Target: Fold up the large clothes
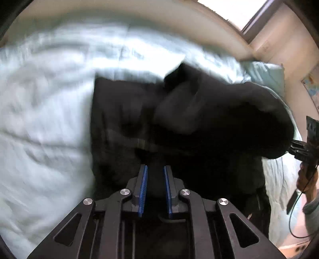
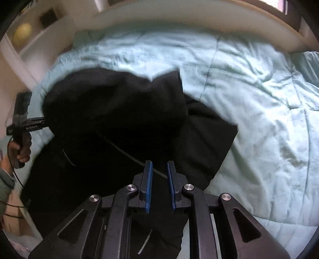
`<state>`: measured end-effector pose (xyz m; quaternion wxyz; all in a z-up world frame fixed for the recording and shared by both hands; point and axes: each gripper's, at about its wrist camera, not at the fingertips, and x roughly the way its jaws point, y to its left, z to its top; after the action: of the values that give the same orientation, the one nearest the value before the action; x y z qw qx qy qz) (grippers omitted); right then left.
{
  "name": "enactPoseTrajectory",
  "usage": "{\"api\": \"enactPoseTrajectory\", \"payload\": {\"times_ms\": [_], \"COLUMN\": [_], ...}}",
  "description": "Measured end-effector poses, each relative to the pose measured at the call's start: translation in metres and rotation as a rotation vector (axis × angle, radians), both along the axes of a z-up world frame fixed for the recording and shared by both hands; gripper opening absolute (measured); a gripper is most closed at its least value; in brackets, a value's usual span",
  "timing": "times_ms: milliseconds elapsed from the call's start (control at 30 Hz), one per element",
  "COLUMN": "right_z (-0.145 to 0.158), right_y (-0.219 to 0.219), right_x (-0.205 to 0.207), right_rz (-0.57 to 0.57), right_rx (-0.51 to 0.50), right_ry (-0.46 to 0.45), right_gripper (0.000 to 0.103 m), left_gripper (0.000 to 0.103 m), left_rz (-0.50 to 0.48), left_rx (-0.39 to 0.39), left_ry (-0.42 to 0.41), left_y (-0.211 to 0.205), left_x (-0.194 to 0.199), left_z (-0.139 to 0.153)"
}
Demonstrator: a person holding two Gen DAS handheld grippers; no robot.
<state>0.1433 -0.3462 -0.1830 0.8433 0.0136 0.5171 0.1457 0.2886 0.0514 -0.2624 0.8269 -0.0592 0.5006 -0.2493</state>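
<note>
A large black garment lies bunched on a pale blue quilt. In the left wrist view my left gripper has its blue-padded fingers a small gap apart with black cloth between them, and part of the garment hangs lifted. The right gripper's body shows at the garment's right edge. In the right wrist view the garment covers the quilt's left half. My right gripper also holds black cloth between its narrowly spaced fingers. The left gripper's body shows at the garment's left edge.
A cream wall runs behind the bed and a window sits at the top right. A shelf unit with a yellowish ball stands at the bed's far left. A pillow lies at the bed's end.
</note>
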Motion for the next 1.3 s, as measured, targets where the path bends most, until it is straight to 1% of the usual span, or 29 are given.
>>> {"api": "enactPoseTrajectory", "payload": {"times_ms": [33, 67, 100, 133, 167, 200, 267, 300, 333, 367, 400, 467, 533, 600, 633, 667, 700, 767, 833, 933, 967, 1000, 1100, 1133, 1167, 1200, 1233, 1267, 1300], "right_z": [0.011, 0.029, 0.038, 0.052, 0.058, 0.067, 0.073, 0.068, 0.064, 0.048, 0.032, -0.003, -0.041, -0.087, -0.114, -0.130, -0.138, -0.145, -0.140, -0.100, -0.080, -0.064, -0.025, -0.019, -0.017, -0.024, -0.042, -0.068, -0.098], "right_y": [-0.004, -0.004, 0.000, 0.007, 0.011, 0.020, 0.037, 0.045, 0.052, 0.059, 0.065, 0.072, 0.079, 0.083, 0.082, 0.078, 0.075, 0.073, 0.072, 0.081, 0.084, 0.085, 0.092, 0.096, 0.101, 0.104, 0.111, 0.120, 0.126], "right_x": [0.002, 0.010, 0.018, 0.029, 0.033, 0.054, 0.089, 0.103, 0.109, 0.121, 0.123, 0.105, 0.068, 0.028, 0.008, -0.004, -0.011, -0.014, -0.013, -0.028, -0.036, -0.041, -0.045, -0.041, -0.036, -0.028, -0.017, -0.010, -0.005], "right_rz": [-0.004, -0.013, -0.014, -0.011, -0.013, -0.026, -0.057, -0.078, -0.089, -0.109, -0.120, -0.104, -0.076, -0.074, -0.099, -0.130, -0.153, -0.162, -0.189, -0.119, -0.085, -0.064, -0.030, -0.025, -0.025, -0.028, -0.036, -0.050, -0.063], "right_rx": [0.004, 0.000, 0.000, 0.004, 0.011, 0.037, 0.079, 0.095, 0.103, 0.104, 0.107, 0.156, 0.183, 0.169, 0.185, 0.222, 0.235, 0.228, 0.229, 0.123, 0.098, 0.104, 0.118, 0.116, 0.115, 0.111, 0.094, 0.059, 0.017], "right_ry": [-0.022, -0.069, -0.098, -0.138, -0.153, -0.154, -0.133, -0.118, -0.102, -0.052, 0.008, 0.105, 0.183, 0.287, 0.344, 0.350, 0.315, 0.271, 0.280, 0.200, 0.153, 0.113, 0.000, -0.027, -0.035, -0.017, 0.041, 0.111, 0.195], "right_gripper": [0.032, 0.040, 0.056, 0.057, 0.057, 0.057, 0.057, 0.057, 0.057, 0.057, 0.057, 0.057, 0.056, 0.056, 0.055, 0.054, 0.050, 0.049, 0.049, 0.051, 0.052, 0.052, 0.052, 0.052, 0.052, 0.052, 0.052, 0.052, 0.052], "left_gripper": [0.016, 0.017, 0.018, 0.018, 0.018, 0.018, 0.018, 0.019, 0.019, 0.019, 0.019, 0.019, 0.019, 0.018, 0.017, 0.015, 0.015, 0.012, 0.011, 0.011, 0.011, 0.011, 0.012, 0.012, 0.012, 0.012, 0.012, 0.011, 0.011], "left_rz": [-0.005, -0.017, -0.031, -0.042, -0.049, -0.060, -0.086, -0.114, -0.145, -0.172, -0.196, -0.209, -0.227, -0.220, -0.201, -0.178, -0.150, -0.096, -0.073, -0.118, -0.138, -0.167, -0.195, -0.185, -0.146, -0.101, -0.074, -0.029, 0.005], "left_rx": [-0.005, -0.020, -0.040, -0.060, -0.074, -0.090, -0.108, -0.134, -0.180, -0.246, -0.345, -0.412, -0.351, -0.157, -0.097, -0.093, -0.110, -0.107, -0.095, -0.097, -0.110, -0.145, -0.210, -0.204, -0.169, -0.139, -0.139, -0.164, -0.205], "left_ry": [-0.021, -0.057, -0.097, -0.127, -0.144, -0.155, -0.148, -0.122, -0.072, -0.009, 0.088, 0.182, 0.225, 0.276, 0.287, 0.302, 0.314, 0.311, 0.309, 0.223, 0.209, 0.195, 0.198, 0.202, 0.224, 0.269, 0.293, 0.325, 0.351], "left_y": [-0.001, -0.005, -0.012, -0.019, -0.026, -0.039, -0.064, -0.078, -0.091, -0.096, -0.097, -0.096, -0.093, -0.089, -0.083, -0.081, -0.079, -0.081, -0.090, -0.092, -0.092, -0.091, -0.095, -0.099, -0.100, -0.101, -0.094, -0.089, -0.083], "left_x": [0.003, 0.010, 0.018, 0.026, 0.035, 0.048, 0.065, 0.074, 0.076, 0.081, 0.084, 0.077, 0.051, 0.016, 0.003, -0.004, -0.007, -0.007, 0.000, -0.018, -0.026, -0.038, -0.048, -0.051, -0.050, -0.047, -0.047, -0.045, -0.044], "left_z": [0.012, 0.033, 0.054, 0.070, 0.082, 0.094, 0.102, 0.097, 0.087, 0.076, 0.058, 0.031, 0.007, -0.028, -0.043, -0.055, -0.064, -0.077, -0.073, -0.039, -0.031, -0.022, -0.024, -0.030, -0.044, -0.062, -0.074, -0.087, -0.092]}}
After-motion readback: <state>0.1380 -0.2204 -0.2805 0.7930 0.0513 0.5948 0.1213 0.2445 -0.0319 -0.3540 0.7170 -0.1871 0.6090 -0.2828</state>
